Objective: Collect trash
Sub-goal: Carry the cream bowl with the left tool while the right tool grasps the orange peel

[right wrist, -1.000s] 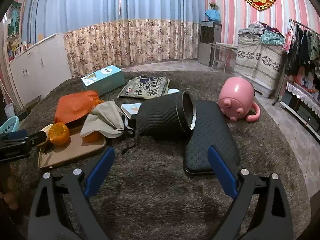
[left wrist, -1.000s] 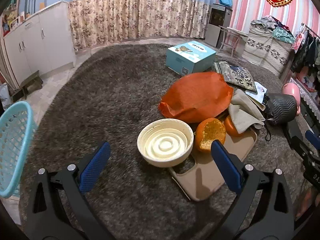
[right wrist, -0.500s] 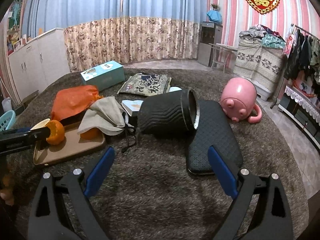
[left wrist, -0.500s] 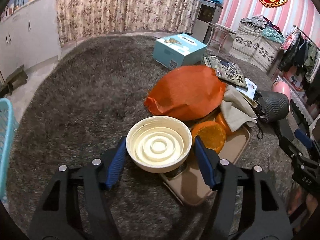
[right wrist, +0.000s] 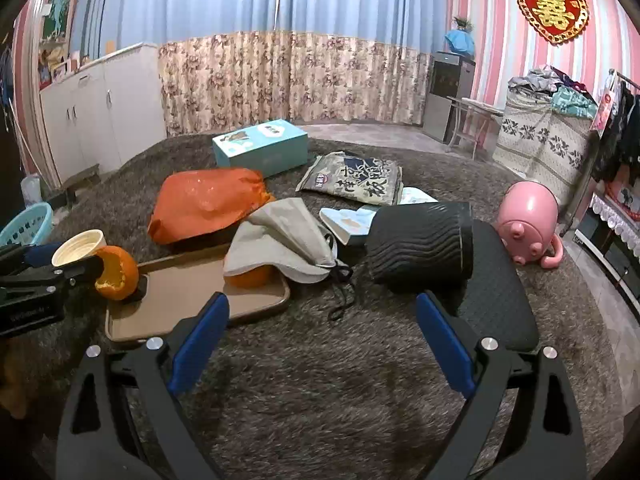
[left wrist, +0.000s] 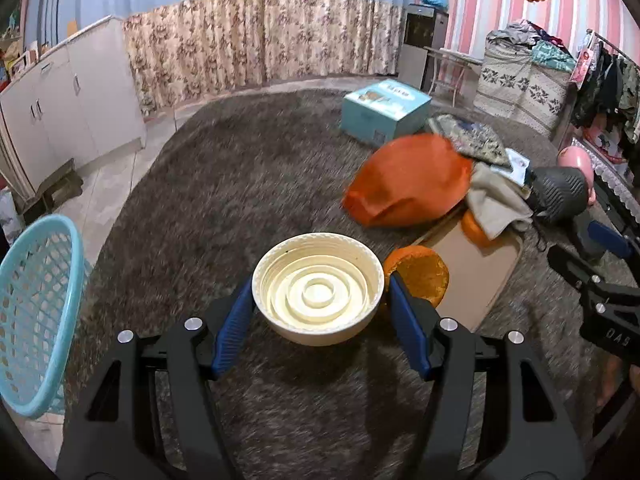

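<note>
Second orange (right wrist: 251, 279) mostly hidden under grey cloth (right wrist: 284, 240) (rind edge only visible); blue basket (left wrist: 34, 276) cut off by left frame edge.

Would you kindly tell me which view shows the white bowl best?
The left wrist view: the white bowl sits centred, interior visible, gripped by the left gripper. The right wrist view shows only its rim at the far left.

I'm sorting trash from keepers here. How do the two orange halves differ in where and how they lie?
The near orange half is at the tray's left edge, cut face showing, beside the white lid gripped by the left hand-held gripper. The far orange half lies mostly hidden under the grey cloth, so its cut face cannot be seen. Both are on the same brown tray.
</note>
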Demonstrator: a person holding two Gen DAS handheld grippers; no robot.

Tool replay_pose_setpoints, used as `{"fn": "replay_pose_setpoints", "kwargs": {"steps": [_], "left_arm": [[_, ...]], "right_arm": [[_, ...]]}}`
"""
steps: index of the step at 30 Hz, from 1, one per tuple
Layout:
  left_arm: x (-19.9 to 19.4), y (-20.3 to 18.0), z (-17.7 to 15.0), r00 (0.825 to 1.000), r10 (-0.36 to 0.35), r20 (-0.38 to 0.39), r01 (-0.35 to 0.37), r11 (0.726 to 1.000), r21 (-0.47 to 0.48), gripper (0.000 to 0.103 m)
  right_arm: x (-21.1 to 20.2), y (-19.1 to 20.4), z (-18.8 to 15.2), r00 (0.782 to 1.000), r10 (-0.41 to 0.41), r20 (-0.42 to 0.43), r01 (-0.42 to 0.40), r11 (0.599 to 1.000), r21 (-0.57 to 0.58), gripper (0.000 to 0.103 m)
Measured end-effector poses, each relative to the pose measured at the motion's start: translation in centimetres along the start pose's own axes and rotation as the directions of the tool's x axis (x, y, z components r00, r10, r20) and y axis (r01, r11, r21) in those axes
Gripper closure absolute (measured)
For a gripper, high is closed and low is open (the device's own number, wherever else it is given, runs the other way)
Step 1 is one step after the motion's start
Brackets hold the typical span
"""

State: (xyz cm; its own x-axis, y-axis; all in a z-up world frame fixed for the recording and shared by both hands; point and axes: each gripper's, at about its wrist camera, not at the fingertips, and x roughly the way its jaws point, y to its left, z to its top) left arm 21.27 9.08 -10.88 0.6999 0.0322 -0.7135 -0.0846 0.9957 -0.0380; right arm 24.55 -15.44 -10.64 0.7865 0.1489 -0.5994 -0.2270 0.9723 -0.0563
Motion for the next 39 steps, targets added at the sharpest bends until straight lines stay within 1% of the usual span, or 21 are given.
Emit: {"fn": "replay_pose_setpoints", "kwargs": {"steps": [2,5,9,14,16,17,18,19,22,24,27,31,35,39], "left_arm": [[-0.1,0.4,-0.3,1.000,-0.007,-0.001,0.007,1.000,-0.009,0.037],[-0.5,0.7,-0.6,1.000,-0.007,0.003,0.007,1.000,-0.012,0.023],[-1.0,0.9,-1.2,1.000,-0.010,0.013,0.010,1.000,0.003,0.022],[-0.3,1.2,-1.9,1.000,-0.029,-0.012,0.029,1.000,0.004,0.022],[0.3,1.2,-1.9,0.999,-0.041,-0.025,0.041,0.999,0.002,0.025],[0.6,1.2,-1.9,0.998,-0.045,-0.033,0.046,0.999,0.001,0.031],[0.8,1.2,-1.8,0.998,-0.050,-0.041,0.050,0.999,0.000,0.040],[1.1,1.3,-1.7,0.997,-0.059,-0.046,0.059,0.998,-0.004,0.044],[0.8,1.6,-1.7,0.996,-0.085,-0.028,0.084,0.996,-0.020,0.044],[0.6,1.7,-1.7,0.996,-0.085,-0.018,0.085,0.996,-0.025,0.044],[-0.2,2.0,-1.5,0.998,-0.066,0.008,0.066,0.998,-0.007,0.044],[-1.6,3.0,-0.6,0.998,-0.025,0.050,0.024,0.999,0.022,0.044],[-2.7,5.2,-0.2,0.997,-0.008,0.071,0.009,1.000,-0.004,0.044],[-3.0,7.2,-0.5,0.997,0.014,0.072,-0.012,1.000,-0.029,0.044]], "right_arm": [[0.0,0.1,-0.1,1.000,-0.002,-0.004,0.002,1.000,0.000,0.011],[-0.1,0.0,-0.1,1.000,-0.006,-0.007,0.006,1.000,0.008,0.011],[0.0,0.1,-0.1,1.000,-0.007,-0.010,0.007,1.000,-0.002,0.011],[0.1,0.6,-0.1,1.000,-0.010,-0.015,0.010,1.000,-0.019,0.011],[0.0,0.9,-0.1,1.000,-0.011,-0.016,0.011,1.000,-0.023,0.011],[0.0,0.9,-0.1,1.000,-0.011,-0.018,0.010,1.000,-0.026,0.011],[0.0,1.0,-0.1,1.000,-0.011,-0.018,0.011,1.000,-0.028,0.011],[0.0,1.1,-0.1,1.000,-0.011,-0.019,0.011,1.000,-0.029,0.011],[-0.1,1.4,0.2,1.000,-0.005,-0.021,0.004,0.999,-0.033,0.011],[0.0,1.7,0.3,1.000,0.003,-0.022,-0.003,0.999,-0.035,0.011],[0.0,2.5,0.7,1.000,0.025,-0.019,-0.025,0.999,-0.032,0.011],[-0.1,4.4,1.3,0.996,0.084,-0.017,-0.084,0.996,-0.020,0.011],[0.1,7.0,1.4,0.993,0.120,-0.023,-0.121,0.991,-0.057,0.011],[0.2,9.5,1.4,0.989,0.142,-0.034,-0.145,0.984,-0.099,0.011]]}}
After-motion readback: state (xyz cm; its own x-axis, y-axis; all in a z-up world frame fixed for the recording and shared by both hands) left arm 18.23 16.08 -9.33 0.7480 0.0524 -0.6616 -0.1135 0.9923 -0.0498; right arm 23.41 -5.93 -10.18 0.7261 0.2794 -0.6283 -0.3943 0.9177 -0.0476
